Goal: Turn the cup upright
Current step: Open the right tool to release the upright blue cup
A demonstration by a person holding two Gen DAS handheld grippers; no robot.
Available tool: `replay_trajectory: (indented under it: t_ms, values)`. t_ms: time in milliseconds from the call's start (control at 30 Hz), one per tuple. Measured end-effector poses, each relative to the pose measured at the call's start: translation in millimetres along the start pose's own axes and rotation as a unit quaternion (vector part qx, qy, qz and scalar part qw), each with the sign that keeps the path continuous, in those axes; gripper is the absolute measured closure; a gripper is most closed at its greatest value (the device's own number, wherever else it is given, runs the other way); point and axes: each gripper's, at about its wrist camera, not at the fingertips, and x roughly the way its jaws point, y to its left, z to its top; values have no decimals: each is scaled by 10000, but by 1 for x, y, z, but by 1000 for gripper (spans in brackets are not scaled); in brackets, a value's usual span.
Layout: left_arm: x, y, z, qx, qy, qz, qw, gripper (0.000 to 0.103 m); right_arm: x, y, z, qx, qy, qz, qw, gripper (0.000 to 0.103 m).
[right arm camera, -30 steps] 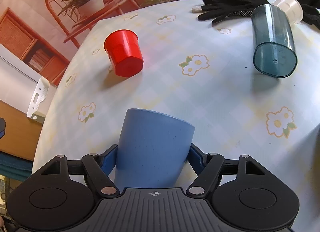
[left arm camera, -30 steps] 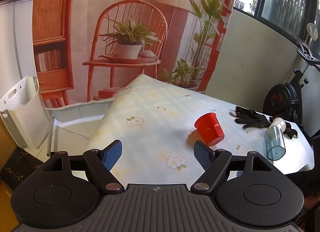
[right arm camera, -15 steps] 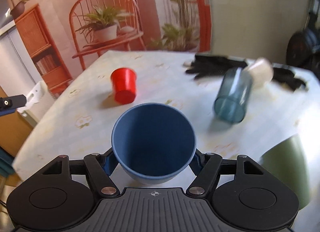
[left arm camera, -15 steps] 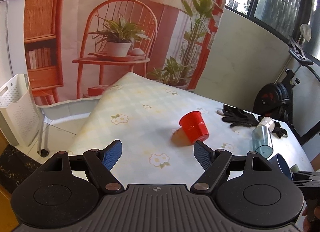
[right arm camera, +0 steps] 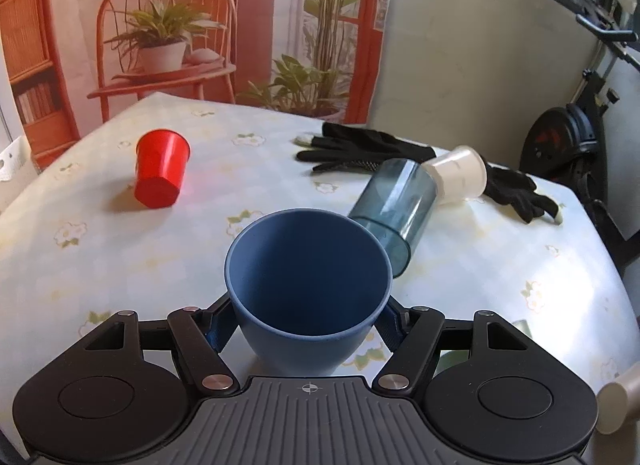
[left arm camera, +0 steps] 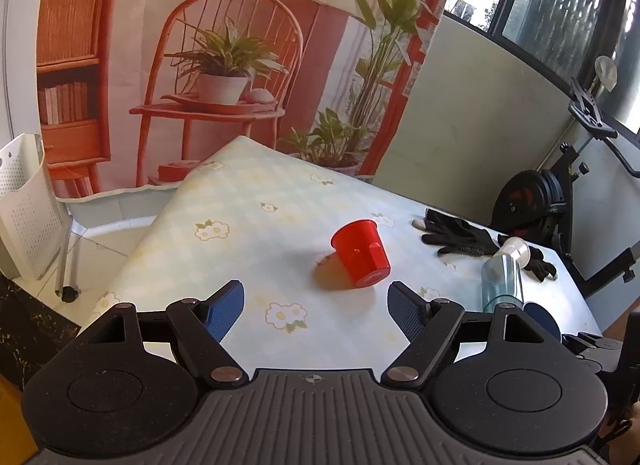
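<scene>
My right gripper is shut on a blue cup, held upright with its mouth up near the table's front edge. The cup's rim just shows in the left wrist view. A red cup lies on its side at the left; it also shows in the left wrist view. A clear teal cup lies on its side at the right, with a small white cup beside it. My left gripper is open and empty, short of the red cup.
The table has a flowered cloth. Black gloves lie at the back. An exercise bike stands to the right. A white basket stands on the floor to the left. A green object sits under my right gripper.
My right gripper turned the blue cup from mouth-down to mouth-up and lowered it toward the table. My left gripper drifted slightly, staying open.
</scene>
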Motion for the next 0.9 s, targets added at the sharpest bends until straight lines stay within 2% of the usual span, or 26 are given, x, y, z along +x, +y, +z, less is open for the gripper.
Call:
replay_trajectory:
  t_ms: [333,467,633,700,800,833,867,900]
  values:
    - [3,-2,2,96,140,6,9999,21,-5,-2,0,150,54,18,9999,37]
    - [2,-6,3,185,141,15,9997,20,-8,-5,2,246,37,40,9997,26]
    - [-2,-13,5,342,96,1,9994,18,-16,-10,6,426,25,69,9991,20]
    - [-4,-18,6,430,65,-3,9991,17,-22,-13,7,519,-34,106,9986,13]
    - [-9,-25,9,589,-3,-23,9983,16,-32,-17,10,626,-71,149,9979,11]
    - [-10,-28,10,641,-21,-31,9979,16,-36,-18,11,648,-82,156,9977,8]
    - [-12,-31,12,696,-38,-51,9976,15,-40,-19,13,669,-111,158,9976,1]
    - [-13,-34,13,737,-51,-75,9972,15,-47,-20,14,681,-186,164,9974,1]
